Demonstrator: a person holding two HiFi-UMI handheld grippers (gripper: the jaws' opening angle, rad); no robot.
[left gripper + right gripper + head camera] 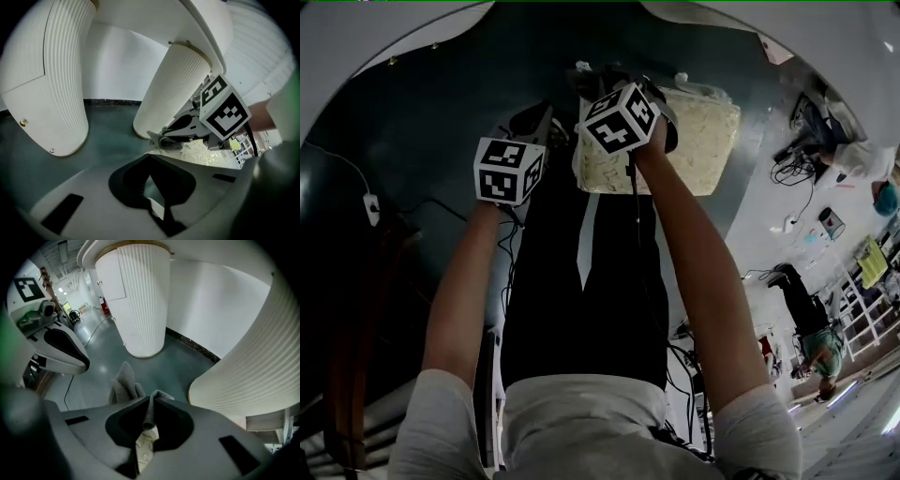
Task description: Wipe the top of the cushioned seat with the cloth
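Note:
The cushioned seat is a cream, textured pad low in front of me; a strip of the seat also shows in the left gripper view. My right gripper hangs over its left edge, shut on a grey cloth that bunches out past the jaws. In the left gripper view the right gripper's marker cube and the cloth sit just above the seat's edge. My left gripper hovers to the left of the seat over the dark floor, jaws together with nothing in them.
White ribbed columns stand on the dark green floor around the seat. A cable and plug lie at the left. Far right, a person sits among chairs and gear.

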